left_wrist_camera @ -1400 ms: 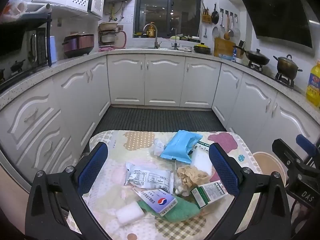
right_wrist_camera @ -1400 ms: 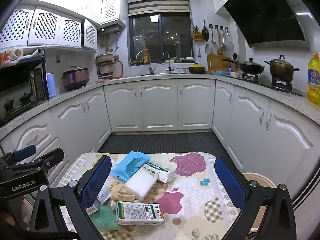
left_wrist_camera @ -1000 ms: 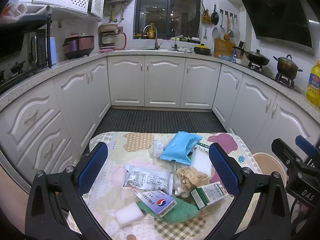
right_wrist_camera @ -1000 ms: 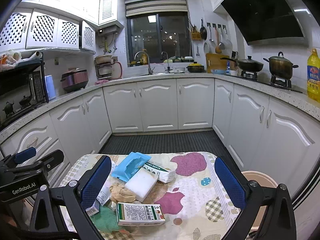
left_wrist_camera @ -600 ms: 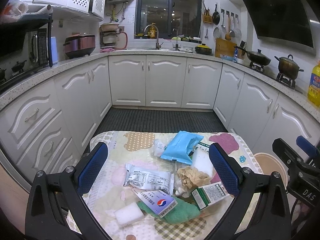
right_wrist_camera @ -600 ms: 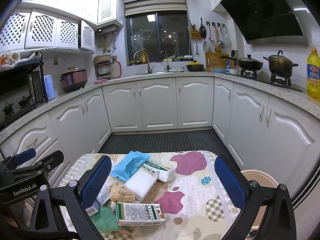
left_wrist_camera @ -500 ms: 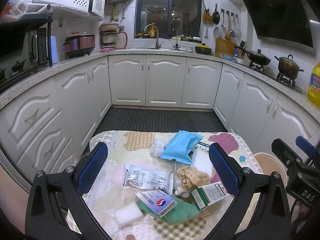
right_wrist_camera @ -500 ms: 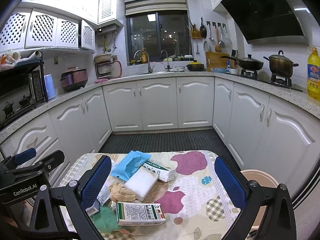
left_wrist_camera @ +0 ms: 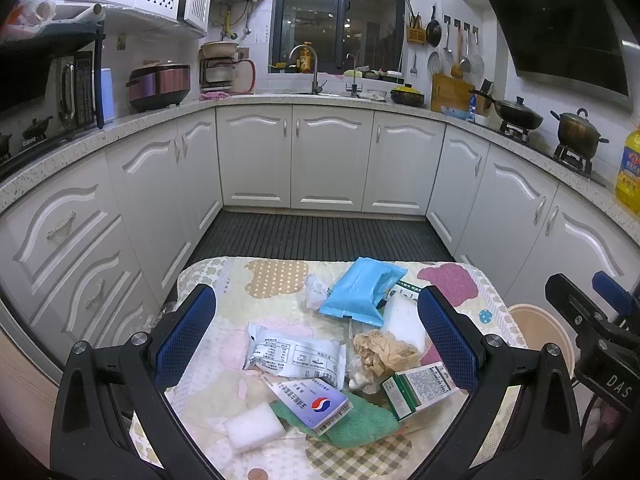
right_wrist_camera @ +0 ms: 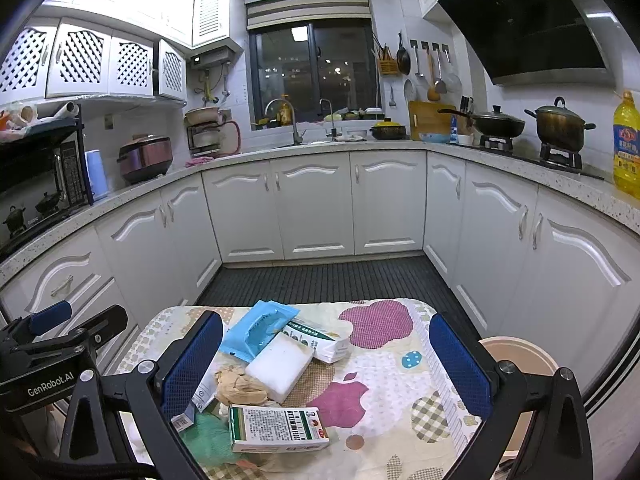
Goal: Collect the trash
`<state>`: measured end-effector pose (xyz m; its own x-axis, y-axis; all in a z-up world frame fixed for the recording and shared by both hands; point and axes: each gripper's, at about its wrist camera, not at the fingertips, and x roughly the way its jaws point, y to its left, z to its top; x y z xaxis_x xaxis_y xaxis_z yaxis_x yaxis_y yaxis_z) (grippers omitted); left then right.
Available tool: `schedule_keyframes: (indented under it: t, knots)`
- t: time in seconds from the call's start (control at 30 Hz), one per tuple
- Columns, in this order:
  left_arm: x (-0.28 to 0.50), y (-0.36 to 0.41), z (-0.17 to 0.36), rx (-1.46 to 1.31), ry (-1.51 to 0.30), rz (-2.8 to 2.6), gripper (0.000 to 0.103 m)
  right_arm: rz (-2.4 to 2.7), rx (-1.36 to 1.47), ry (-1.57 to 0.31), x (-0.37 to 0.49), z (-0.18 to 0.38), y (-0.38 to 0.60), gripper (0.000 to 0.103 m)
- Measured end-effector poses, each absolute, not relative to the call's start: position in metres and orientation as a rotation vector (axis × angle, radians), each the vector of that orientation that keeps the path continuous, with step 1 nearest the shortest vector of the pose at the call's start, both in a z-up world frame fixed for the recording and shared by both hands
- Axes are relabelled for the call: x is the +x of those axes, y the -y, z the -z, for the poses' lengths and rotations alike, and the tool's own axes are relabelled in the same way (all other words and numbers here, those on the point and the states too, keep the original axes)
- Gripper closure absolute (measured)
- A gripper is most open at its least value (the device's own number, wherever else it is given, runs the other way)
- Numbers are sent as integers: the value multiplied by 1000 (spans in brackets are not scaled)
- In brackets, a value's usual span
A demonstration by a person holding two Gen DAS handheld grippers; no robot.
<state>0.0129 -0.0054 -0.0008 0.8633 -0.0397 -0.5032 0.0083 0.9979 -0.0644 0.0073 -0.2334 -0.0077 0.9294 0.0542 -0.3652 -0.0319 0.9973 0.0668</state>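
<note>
Left gripper (left_wrist_camera: 316, 336): I hold it above the table, jaws spread wide with nothing between them.
Right gripper (right_wrist_camera: 326, 364): I hold it the same way — released, empty, hovering over the table's right half.
Table (right_wrist_camera: 384, 364): a small one under a patterned cloth, standing in the middle of the kitchen floor.
Trash: a loose pile on the cloth — blue packet (left_wrist_camera: 362, 290) at the far side, white foam block (right_wrist_camera: 280, 366) just beside it, crumpled brown paper (left_wrist_camera: 384, 350) near the centre.
Nearer items: green-and-white box (right_wrist_camera: 276, 428), white wrapper (left_wrist_camera: 296, 356), a box with a red-and-blue logo (left_wrist_camera: 310, 400) lying on a green cloth (left_wrist_camera: 352, 424).
Bin (right_wrist_camera: 516, 358): a tan round one on the floor, just right of the table.
</note>
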Motion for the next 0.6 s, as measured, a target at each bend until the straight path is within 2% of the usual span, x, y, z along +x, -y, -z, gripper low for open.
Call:
schedule_keyframes:
  t: [0.23,0.6]
  knots:
    - [14,8,5,-61,-536,29,2,-35,29,-308,8,5,238,1]
    - [15,10,8,-64,-543,34,2,-24,30,-361,12,7,242,1]
